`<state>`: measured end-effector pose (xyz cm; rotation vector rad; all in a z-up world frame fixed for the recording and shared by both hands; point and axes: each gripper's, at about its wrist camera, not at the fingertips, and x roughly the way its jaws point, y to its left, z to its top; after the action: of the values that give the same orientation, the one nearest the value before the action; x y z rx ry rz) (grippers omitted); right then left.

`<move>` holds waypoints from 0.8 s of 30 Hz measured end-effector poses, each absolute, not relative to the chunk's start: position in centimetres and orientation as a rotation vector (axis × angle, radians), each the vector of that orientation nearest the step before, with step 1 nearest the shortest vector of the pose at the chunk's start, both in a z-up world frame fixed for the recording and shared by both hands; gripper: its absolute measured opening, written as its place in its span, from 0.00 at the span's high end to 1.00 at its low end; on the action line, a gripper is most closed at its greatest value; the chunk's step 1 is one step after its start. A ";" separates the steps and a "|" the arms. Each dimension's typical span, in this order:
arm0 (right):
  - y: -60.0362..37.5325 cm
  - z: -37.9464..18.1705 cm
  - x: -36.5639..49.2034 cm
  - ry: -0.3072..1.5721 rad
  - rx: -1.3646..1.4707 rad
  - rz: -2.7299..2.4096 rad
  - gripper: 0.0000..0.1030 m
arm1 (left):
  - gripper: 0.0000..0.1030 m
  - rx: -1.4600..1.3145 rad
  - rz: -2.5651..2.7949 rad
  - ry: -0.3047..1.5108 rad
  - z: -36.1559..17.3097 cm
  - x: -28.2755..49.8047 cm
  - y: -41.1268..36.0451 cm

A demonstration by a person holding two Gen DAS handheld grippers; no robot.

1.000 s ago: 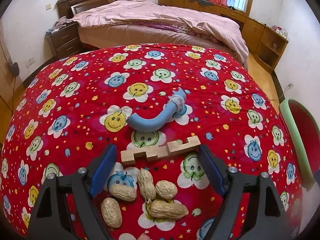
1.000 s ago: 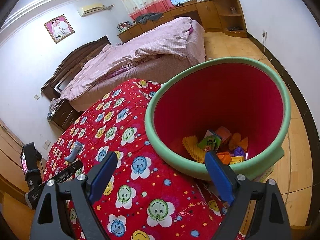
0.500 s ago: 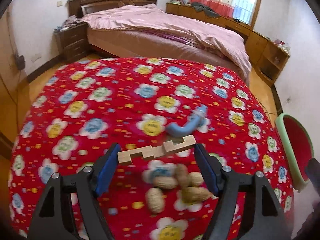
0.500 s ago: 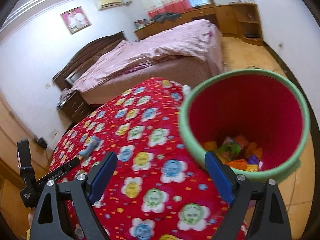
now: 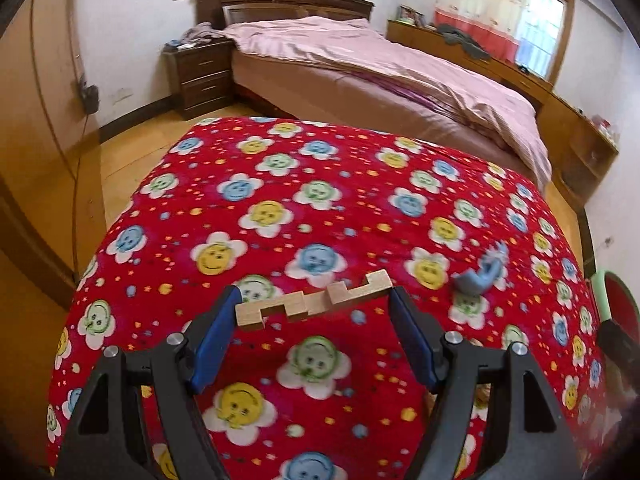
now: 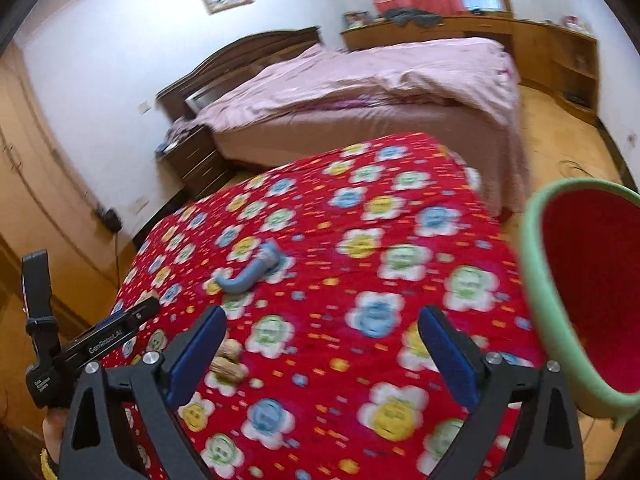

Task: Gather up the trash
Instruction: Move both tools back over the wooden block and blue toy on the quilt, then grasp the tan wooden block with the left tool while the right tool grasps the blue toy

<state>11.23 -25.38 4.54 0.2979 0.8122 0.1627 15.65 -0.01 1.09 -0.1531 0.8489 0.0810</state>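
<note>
My left gripper (image 5: 314, 300) is shut on a notched wooden block (image 5: 314, 300) and holds it lifted above the red flowered tablecloth (image 5: 280, 184). A blue curved tube (image 5: 482, 276) lies on the cloth to the right; it also shows in the right wrist view (image 6: 250, 272). My right gripper (image 6: 320, 344) is open and empty above the cloth. Peanuts (image 6: 230, 360) lie beside its left finger. The green bin with a red inside (image 6: 580, 300) stands at the right; its rim shows in the left wrist view (image 5: 600, 296).
A bed with pink bedding (image 5: 380, 64) stands behind the table, with a nightstand (image 5: 200, 76) to its left. Wooden cabinets (image 6: 560, 52) line the far wall. The left gripper's body (image 6: 80, 352) shows at the lower left of the right wrist view.
My left gripper closed on the wooden block and lifted it off the cloth, leaving the peanuts behind. My right gripper swung left, from over the bin to over the table.
</note>
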 end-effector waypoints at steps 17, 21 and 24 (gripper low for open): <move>-17.6 0.3 19.3 0.943 0.053 0.269 0.01 | 0.27 -0.187 0.118 0.881 -1.4 16.5 1.6; -16.9 -0.4 20.5 0.958 0.002 0.269 0.01 | 0.27 -0.174 0.123 0.881 -1.6 16.6 1.4; -16.7 -0.5 21.1 0.952 -0.013 0.258 0.01 | 0.27 -0.168 0.122 0.879 -1.6 16.6 1.3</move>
<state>21.07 -16.66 -0.47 -0.0130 0.9520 0.2584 16.60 1.28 -1.62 -0.1684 0.8787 0.1215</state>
